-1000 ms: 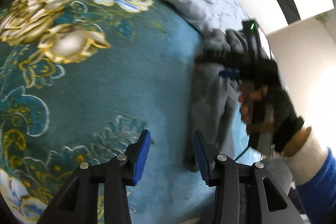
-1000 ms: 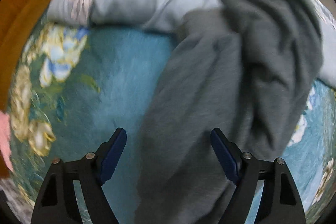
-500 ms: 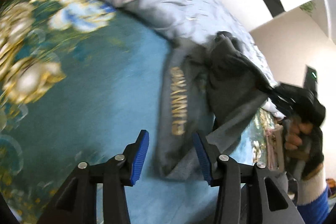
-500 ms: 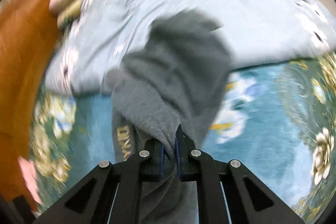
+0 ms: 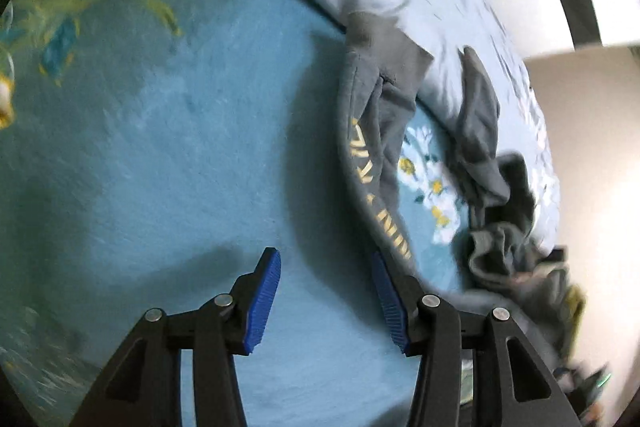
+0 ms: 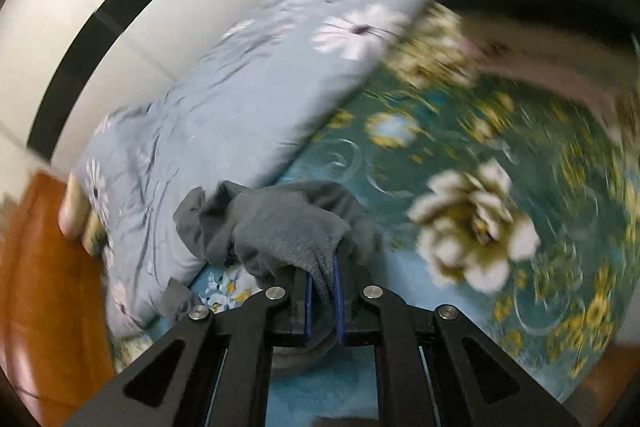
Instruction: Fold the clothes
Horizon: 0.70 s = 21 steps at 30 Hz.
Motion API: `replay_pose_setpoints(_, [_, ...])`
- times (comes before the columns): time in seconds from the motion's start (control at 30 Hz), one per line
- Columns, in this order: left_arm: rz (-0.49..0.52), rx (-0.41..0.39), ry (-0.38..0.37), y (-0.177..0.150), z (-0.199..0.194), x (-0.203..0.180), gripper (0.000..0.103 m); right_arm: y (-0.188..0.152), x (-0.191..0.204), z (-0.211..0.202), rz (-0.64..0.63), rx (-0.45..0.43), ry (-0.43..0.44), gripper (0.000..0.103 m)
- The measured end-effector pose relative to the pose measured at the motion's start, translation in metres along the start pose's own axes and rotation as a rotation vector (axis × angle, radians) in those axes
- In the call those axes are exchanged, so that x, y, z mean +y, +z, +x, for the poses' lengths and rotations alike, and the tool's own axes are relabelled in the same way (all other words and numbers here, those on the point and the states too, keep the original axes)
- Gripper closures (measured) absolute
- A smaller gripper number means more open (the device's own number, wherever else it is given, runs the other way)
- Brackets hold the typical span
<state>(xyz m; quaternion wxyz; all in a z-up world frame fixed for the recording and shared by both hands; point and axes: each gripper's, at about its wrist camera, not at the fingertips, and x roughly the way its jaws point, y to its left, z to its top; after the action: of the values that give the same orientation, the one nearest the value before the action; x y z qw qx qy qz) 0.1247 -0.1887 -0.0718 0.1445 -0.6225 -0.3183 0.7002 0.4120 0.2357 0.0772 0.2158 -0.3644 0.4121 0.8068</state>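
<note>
Now my right gripper pinches the grey garment; my left gripper, fingers apart, hovers empty with the garment at two o'clock.

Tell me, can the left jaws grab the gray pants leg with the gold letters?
Probably yes. The left gripper is open and empty, and the lettered leg of the gray pants lies flat on the teal blanket just beside its right jaw, with nothing covering it.
</note>
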Motion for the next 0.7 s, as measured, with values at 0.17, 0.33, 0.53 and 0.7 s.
replay_pose_setpoints(0.17, [-0.086, -0.014, 0.0, 0.015, 0.01, -0.008, 0.051, -0.006, -0.028, -0.017, 0.073, -0.032, 0.085, 0.094])
replay_pose_setpoints(0.33, [-0.073, 0.018, 0.09, 0.023, 0.03, -0.023, 0.06, -0.004, -0.028, -0.037, 0.063, -0.061, 0.141, 0.094])
replay_pose_setpoints(0.53, [-0.045, 0.027, 0.152, 0.013, 0.049, -0.034, 0.098, -0.005, -0.038, -0.061, 0.076, -0.068, 0.169, 0.094])
replay_pose_setpoints(0.7, [-0.057, -0.023, 0.149, 0.023, 0.041, -0.044, 0.099, 0.003, -0.04, -0.05, 0.077, -0.034, 0.127, 0.094])
